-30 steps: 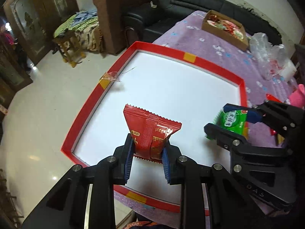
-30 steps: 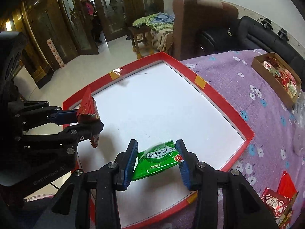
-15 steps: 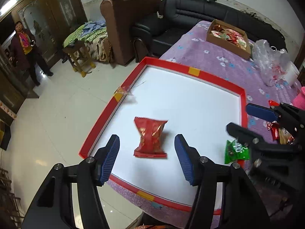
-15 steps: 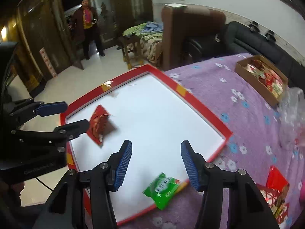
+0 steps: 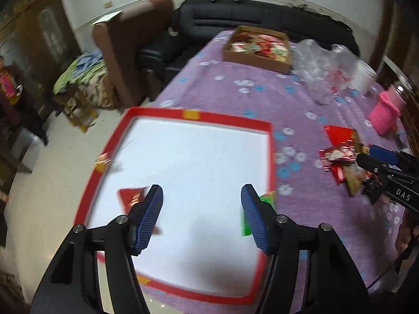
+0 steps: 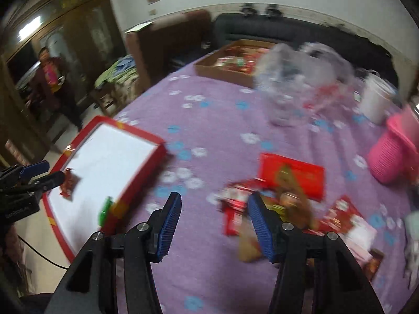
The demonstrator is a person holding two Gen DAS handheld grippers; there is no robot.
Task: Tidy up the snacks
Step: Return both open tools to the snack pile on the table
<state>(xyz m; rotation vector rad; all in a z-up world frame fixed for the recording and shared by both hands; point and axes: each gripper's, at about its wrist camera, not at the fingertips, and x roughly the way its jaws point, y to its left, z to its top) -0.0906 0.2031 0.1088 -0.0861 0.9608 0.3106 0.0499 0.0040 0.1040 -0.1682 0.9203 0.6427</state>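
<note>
- The left gripper (image 5: 201,217) hangs over the near half of the red-rimmed white tray (image 5: 230,121); its jaws are opening with nothing between them — the red snack packet (image 5: 131,196) lies flat near the tray's near-left edge, partly behind the left finger; the green snack packet (image 5: 269,197) lies against the near-right edge, behind the right finger.
- The right gripper (image 6: 213,222) is spread and empty, poised over the purple flowered cloth (image 6: 222,120) between the tray's right rim and the loose snack pile (image 6: 282,196); this view is blurred, so single packets are hard to tell apart.
- Judged step: fetch the next snack from the pile for the tray.
- To do it well: choose one packet lying on top at the pile's tray-side edge — not a buried one; bring the fingers down astride its narrow width; close on a crimped seam or flat body so it does not slip; lift clear of its neighbours.
- Set it down on bare white surface, apart from the two already there.
- Risk: pinching two wrappers together, or dragging the cloth.
</note>
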